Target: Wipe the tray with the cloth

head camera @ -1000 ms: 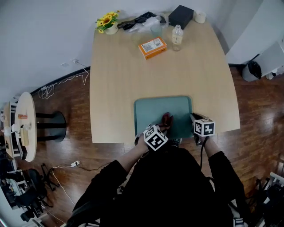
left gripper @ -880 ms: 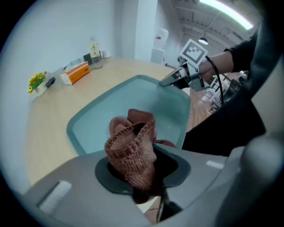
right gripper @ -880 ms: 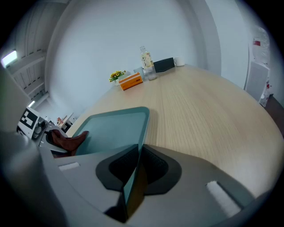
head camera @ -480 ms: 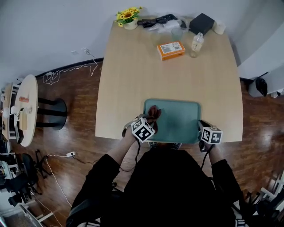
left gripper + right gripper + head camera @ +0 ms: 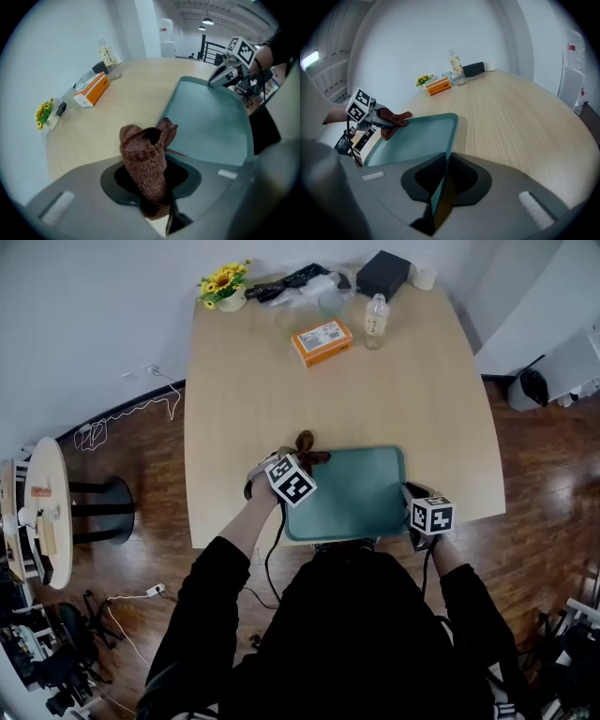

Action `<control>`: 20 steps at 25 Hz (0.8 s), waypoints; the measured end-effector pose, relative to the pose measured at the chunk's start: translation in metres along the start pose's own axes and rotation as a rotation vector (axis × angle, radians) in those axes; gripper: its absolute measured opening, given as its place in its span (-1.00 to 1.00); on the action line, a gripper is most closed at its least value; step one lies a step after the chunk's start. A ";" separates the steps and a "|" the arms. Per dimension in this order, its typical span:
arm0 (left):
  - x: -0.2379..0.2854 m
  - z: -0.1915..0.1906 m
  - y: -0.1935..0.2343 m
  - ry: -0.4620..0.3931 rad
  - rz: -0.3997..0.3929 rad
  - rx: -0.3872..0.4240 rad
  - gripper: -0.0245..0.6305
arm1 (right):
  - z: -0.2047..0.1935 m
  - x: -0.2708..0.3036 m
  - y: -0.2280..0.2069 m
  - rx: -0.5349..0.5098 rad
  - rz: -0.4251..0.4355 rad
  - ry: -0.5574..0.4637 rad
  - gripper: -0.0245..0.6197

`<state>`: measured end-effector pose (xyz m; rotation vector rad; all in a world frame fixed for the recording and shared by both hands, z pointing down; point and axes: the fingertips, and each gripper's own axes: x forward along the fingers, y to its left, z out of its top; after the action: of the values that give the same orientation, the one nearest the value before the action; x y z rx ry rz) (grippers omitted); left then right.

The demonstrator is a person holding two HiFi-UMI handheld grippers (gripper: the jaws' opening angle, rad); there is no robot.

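Pinched in the narrow jaws of the left gripper: the brown knitted cloth, bunched upright at the far-left corner of the tray, right over its rim. Clamped thin in the jaws of the right gripper: the tray's near-right rim, pinned against the tabletop. Cloth by the look soft, light, floppy, likely to roll under pressure; best gripped mid-bunch. Tray seemingly stiff, smooth, probably slippery; best held by the raised edge.
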<state>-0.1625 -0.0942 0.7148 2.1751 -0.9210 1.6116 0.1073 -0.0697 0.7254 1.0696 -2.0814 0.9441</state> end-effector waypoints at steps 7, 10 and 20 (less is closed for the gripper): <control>-0.021 -0.003 -0.108 -0.052 -0.082 0.168 -0.65 | -0.004 -0.004 -0.002 -0.007 -0.008 -0.004 -0.82; -0.027 -0.014 -0.149 -0.048 -0.104 0.336 -0.65 | -0.003 -0.004 -0.004 -0.004 -0.006 -0.003 -0.82; -0.023 -0.023 -0.172 -0.029 -0.208 0.497 -0.65 | -0.002 -0.002 0.000 -0.002 -0.004 -0.002 -0.82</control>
<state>-0.0737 0.0568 0.7255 2.5121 -0.2982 1.8523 0.1089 -0.0674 0.7248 1.0732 -2.0810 0.9391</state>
